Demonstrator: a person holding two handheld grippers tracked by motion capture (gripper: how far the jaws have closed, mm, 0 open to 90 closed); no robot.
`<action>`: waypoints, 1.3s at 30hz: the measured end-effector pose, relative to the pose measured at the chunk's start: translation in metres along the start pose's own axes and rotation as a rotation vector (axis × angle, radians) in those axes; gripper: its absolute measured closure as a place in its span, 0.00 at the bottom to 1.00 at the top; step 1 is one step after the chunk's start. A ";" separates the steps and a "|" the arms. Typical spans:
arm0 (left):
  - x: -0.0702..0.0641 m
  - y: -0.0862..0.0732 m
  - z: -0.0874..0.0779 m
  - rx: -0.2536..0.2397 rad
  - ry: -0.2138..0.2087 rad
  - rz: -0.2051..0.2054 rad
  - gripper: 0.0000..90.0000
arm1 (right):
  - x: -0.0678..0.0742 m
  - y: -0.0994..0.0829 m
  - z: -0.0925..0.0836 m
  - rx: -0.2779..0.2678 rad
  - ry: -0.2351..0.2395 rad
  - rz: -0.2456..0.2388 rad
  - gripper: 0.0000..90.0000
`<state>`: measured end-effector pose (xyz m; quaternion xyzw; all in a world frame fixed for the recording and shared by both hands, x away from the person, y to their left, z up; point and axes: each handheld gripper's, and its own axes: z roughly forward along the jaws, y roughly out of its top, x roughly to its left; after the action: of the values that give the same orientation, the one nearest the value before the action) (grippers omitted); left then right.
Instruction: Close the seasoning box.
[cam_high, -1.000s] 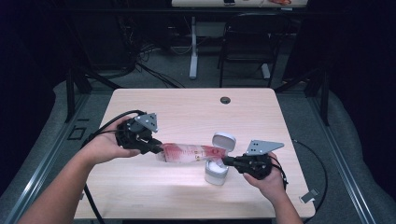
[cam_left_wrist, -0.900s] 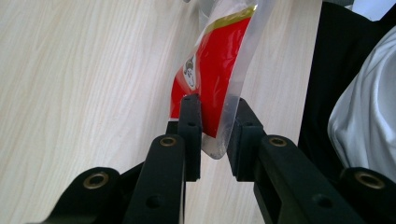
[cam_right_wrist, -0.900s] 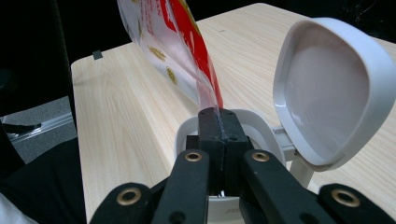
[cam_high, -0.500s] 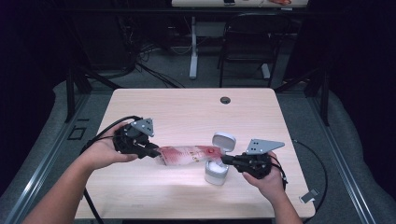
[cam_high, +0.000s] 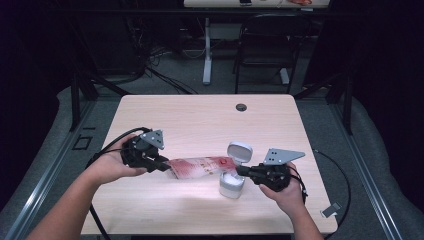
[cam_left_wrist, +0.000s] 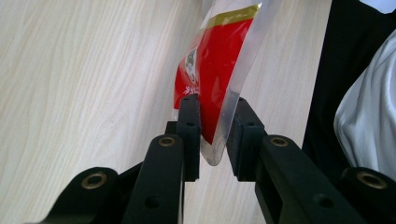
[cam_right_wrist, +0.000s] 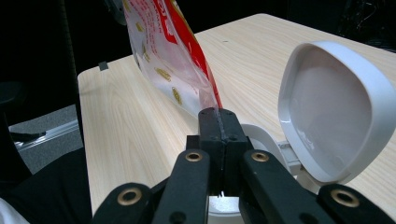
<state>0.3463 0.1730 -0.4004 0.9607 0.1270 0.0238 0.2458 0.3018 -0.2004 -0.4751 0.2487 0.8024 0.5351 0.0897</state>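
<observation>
The red pouch (cam_high: 197, 166), a light, limp, slippery film hanging between both hands above the table (cam_high: 200, 120), is best pinched at its sealed ends, where the left gripper (cam_left_wrist: 214, 122) and right gripper (cam_right_wrist: 218, 122) clamp it

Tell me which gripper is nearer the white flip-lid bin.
Right. The right gripper sits just above the bin, pinching the red packet; the left gripper holds the packet's far end.

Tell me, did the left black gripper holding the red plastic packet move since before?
Yes. The left black gripper slid left toward the table's left edge, away from the white lidded bin.
</observation>
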 end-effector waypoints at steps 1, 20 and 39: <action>0.000 0.000 0.001 0.002 -0.003 -0.003 0.86 | 0.000 0.000 0.000 -0.002 -0.001 0.001 1.00; 0.001 -0.010 0.018 0.009 -0.014 -0.015 0.86 | -0.001 0.005 -0.003 -0.035 0.000 0.013 1.00; 0.002 -0.020 0.032 0.005 -0.012 -0.040 0.86 | 0.000 0.012 -0.001 -0.042 -0.004 0.004 1.00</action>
<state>0.3475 0.1757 -0.4386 0.9587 0.1446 0.0129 0.2444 0.3048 -0.1972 -0.4637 0.2495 0.7901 0.5517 0.0952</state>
